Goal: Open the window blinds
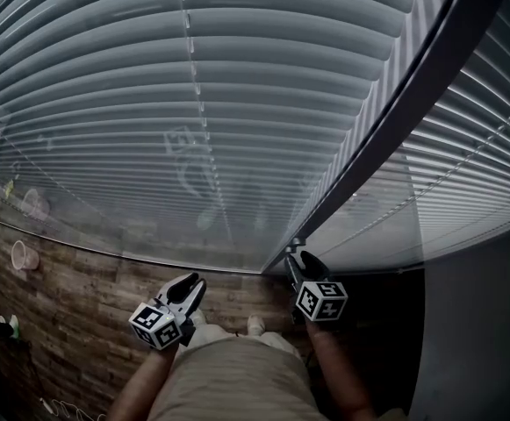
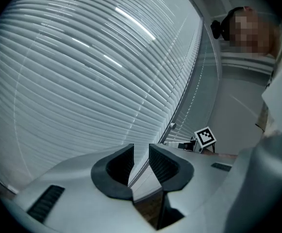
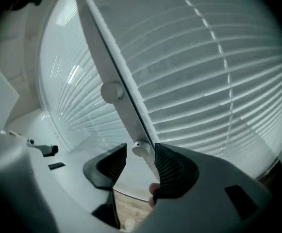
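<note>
The window blinds point(image 1: 237, 77) are seen with their slats closed, filling the glass on both sides of a dark frame post point(image 1: 386, 121). The left gripper point(image 1: 195, 281) is held low before the blinds, its jaws apart with nothing between them. The right gripper point(image 1: 294, 254) is placed at the post; its jaws are apart, and a small white knob point(image 3: 141, 149) is seen between them, not clamped.
</note>
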### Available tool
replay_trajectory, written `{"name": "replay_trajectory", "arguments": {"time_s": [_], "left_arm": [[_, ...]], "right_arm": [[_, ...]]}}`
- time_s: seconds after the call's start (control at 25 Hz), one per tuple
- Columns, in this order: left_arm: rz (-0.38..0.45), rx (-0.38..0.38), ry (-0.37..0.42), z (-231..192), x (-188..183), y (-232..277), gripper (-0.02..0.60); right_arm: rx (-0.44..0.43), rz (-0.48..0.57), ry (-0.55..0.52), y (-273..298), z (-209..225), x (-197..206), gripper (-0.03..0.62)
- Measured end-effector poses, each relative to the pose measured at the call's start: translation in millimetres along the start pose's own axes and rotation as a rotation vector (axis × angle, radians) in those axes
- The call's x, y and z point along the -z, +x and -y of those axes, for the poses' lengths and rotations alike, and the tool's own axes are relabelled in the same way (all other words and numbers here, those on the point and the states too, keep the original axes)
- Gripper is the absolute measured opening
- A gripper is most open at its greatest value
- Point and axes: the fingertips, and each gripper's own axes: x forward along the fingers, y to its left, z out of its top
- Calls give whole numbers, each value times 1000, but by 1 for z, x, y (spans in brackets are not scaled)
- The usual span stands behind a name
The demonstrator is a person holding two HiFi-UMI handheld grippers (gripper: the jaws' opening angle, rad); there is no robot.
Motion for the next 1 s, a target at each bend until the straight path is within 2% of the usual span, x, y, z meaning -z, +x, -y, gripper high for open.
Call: {"name": "replay_trajectory", "arguments": {"time_s": [0.08, 0.24, 0.32, 0.44, 0.56, 0.76, 1.0], "left_arm": [[0, 2, -1, -1, 2, 0, 106], [13, -7, -21, -1, -3, -3, 106], [15, -13, -18, -5, -2, -4, 106], [12, -23, -20, -5, -2, -6, 107], [12, -24, -28, -8, 2, -5, 106], [16, -18, -28, -3, -5, -5, 106], [7, -20, -24, -9, 6, -4, 106]], "right_arm": [[26, -3, -84, 5, -3, -1, 167], [68, -10, -137, 12, -4, 0, 166], [93, -11, -138, 16, 0, 2, 140], [87, -9, -83, 16, 1, 1, 132], [39, -7, 30, 18, 3, 5, 129], [-116, 14, 410, 15, 6, -3, 127], [-181, 39, 585, 22, 15, 7, 127]]}}
